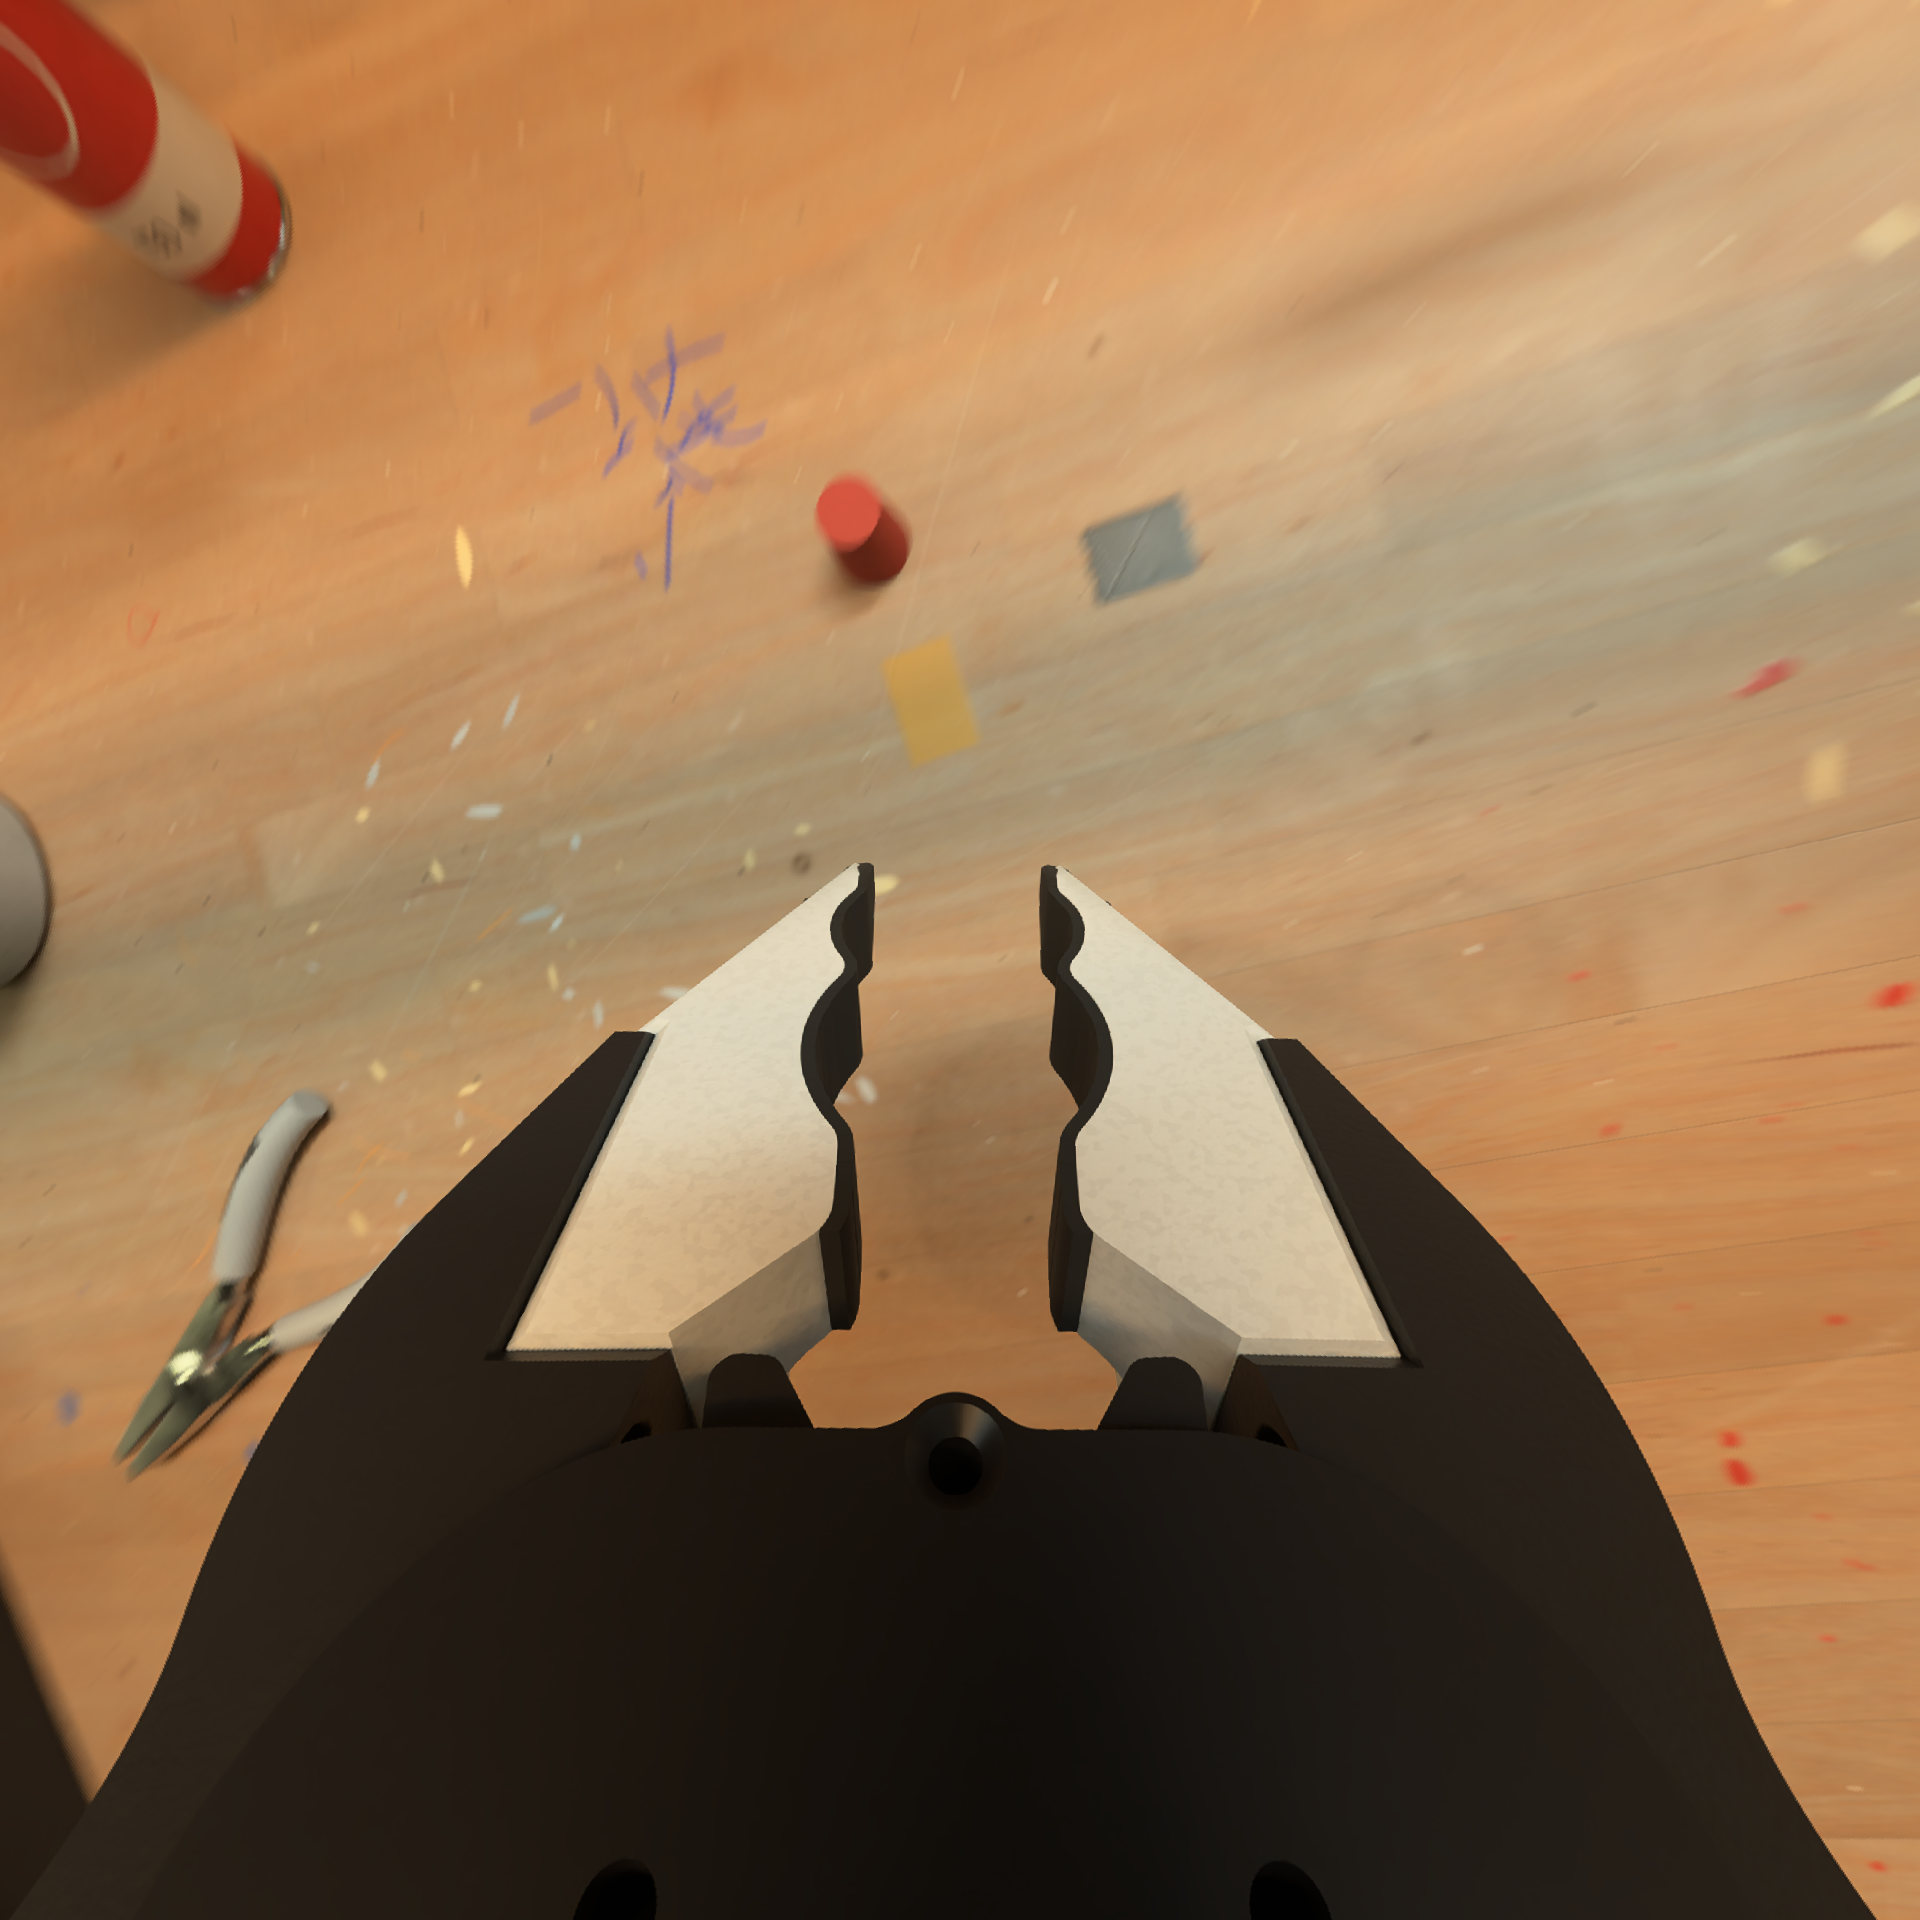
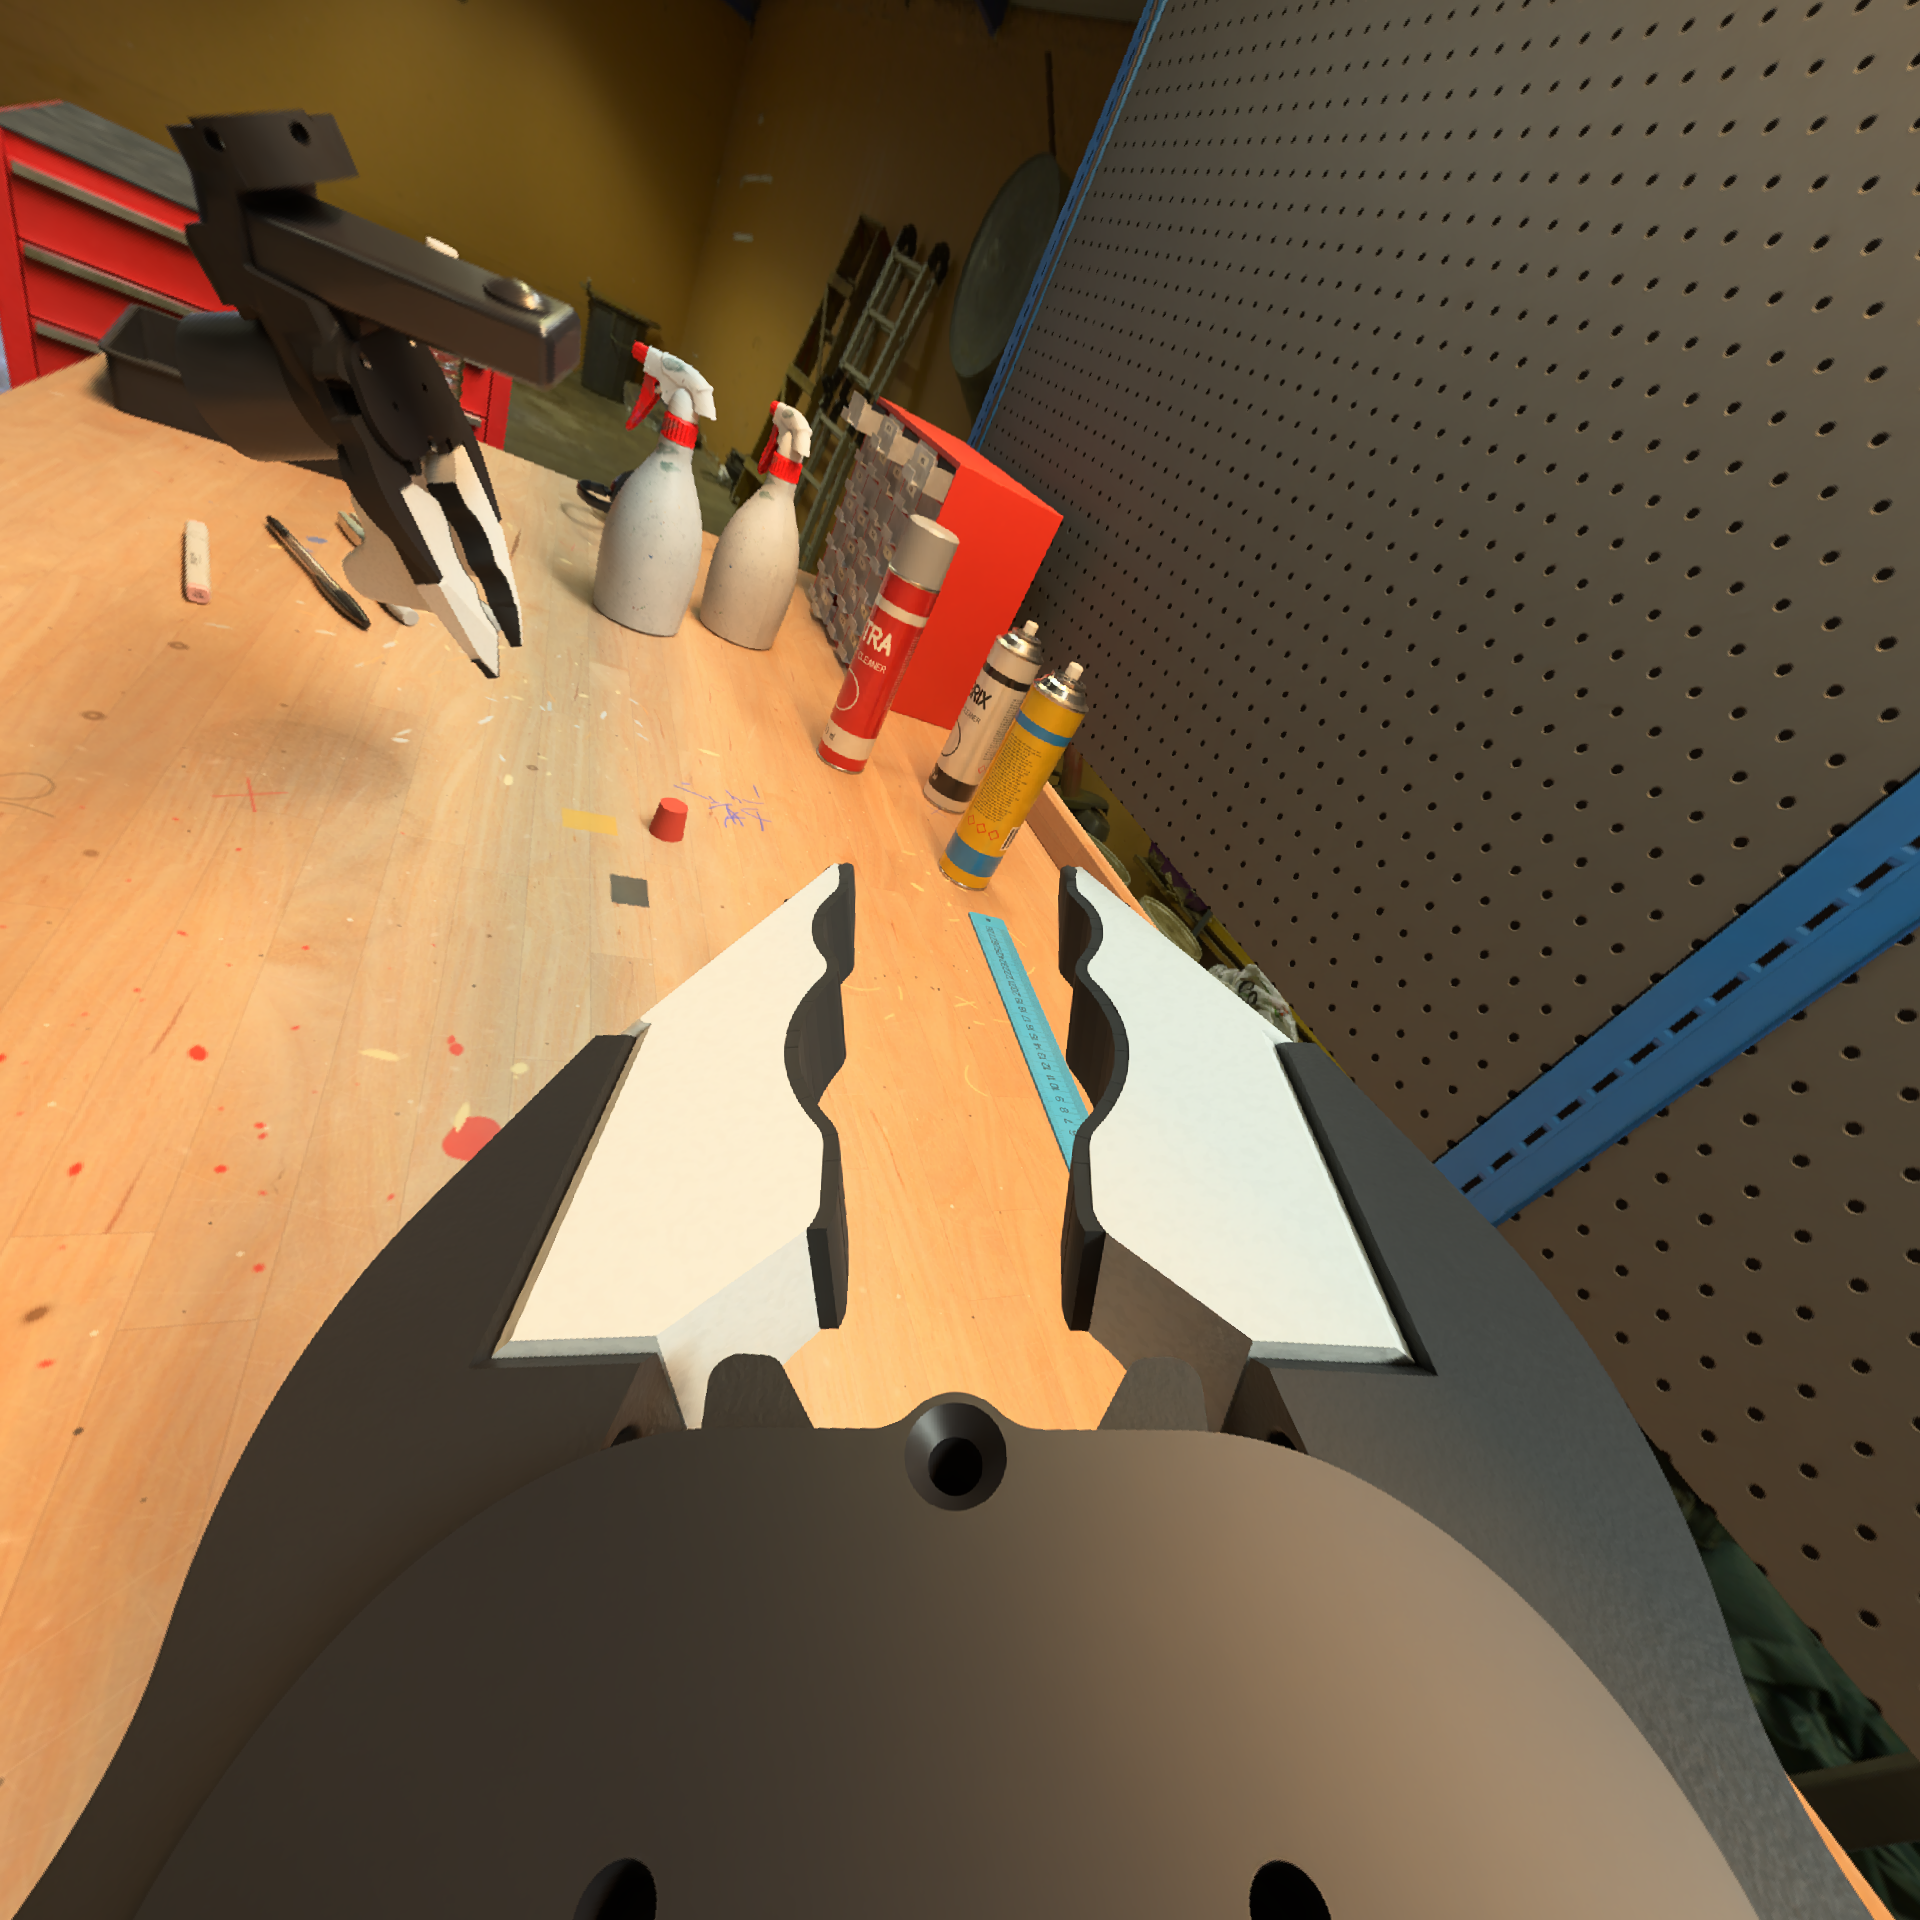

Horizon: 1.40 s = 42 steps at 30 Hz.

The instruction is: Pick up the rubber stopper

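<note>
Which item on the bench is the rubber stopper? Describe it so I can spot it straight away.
On the wooden workbench, look in front of the red spray can. The rubber stopper stands beside blue pen scribbles, near yellow and grey tape squares. It is the only small, solid red, tapered plug.

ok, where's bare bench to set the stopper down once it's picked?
Freest: the wide stretch of bench left of the rubber stopper and below the left claw, bare but for paint specks. Crowded: the back edge, with spray cans, spray bottles and blue ruler; pen and marker beyond.
</note>
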Tool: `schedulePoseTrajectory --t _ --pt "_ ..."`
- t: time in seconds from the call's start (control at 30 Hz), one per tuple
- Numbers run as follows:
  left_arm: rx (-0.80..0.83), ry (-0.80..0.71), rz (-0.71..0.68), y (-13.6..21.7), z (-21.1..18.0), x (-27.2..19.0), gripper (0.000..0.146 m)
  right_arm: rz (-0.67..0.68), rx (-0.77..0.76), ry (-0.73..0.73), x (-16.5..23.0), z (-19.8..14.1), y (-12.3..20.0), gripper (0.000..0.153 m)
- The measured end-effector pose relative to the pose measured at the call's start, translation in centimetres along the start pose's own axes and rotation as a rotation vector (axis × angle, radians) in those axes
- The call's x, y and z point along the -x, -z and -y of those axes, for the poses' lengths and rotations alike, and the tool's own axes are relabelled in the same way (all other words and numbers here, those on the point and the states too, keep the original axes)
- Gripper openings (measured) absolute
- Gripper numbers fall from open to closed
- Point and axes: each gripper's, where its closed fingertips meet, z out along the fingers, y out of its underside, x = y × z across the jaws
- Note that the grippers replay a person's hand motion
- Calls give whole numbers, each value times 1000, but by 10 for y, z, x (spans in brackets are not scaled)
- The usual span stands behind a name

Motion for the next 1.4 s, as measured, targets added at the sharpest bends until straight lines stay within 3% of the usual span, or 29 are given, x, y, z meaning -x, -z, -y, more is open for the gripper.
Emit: schedulePoseTrajectory --t 0.07,0.13,0.2,0.27,0.33,0.4,0.53,0.83,1.13,1.4 --pt "-109 16 -48 18 21 -13 30 1 -4 -8 0 1 2 39" --pt "-229 -51 -5 41 49 -18 26 5 -11 -1 0 3 3 38" --pt "-314 -288 22 54 83 -24 23 15 -15 1 0 3 1 38" --pt "-329 -627 31 49 113 -30 22 28 -8 1 0 0 -2 38" --pt "-229 -864 58 25 120 -21 22 31 16 13 0 -6 -4 38" --pt "-63 -974 82 -2 112 -3 20 17 52 36 -2 -12 -4 38" --pt "84 -1047 -43 -46 94 22 21 1 90 47 -6 -22 -5 38" --pt "188 -1321 -166 -104 67 54 28 57 171 -18 -5 -53 -15 38" --pt "301 -1466 -331 -130 50 39 29 155 252 -72 12 -81 -34 38" --pt "344 -1510 -357 -144 44 37 26 219 259 -89 21 -87 -39 38"
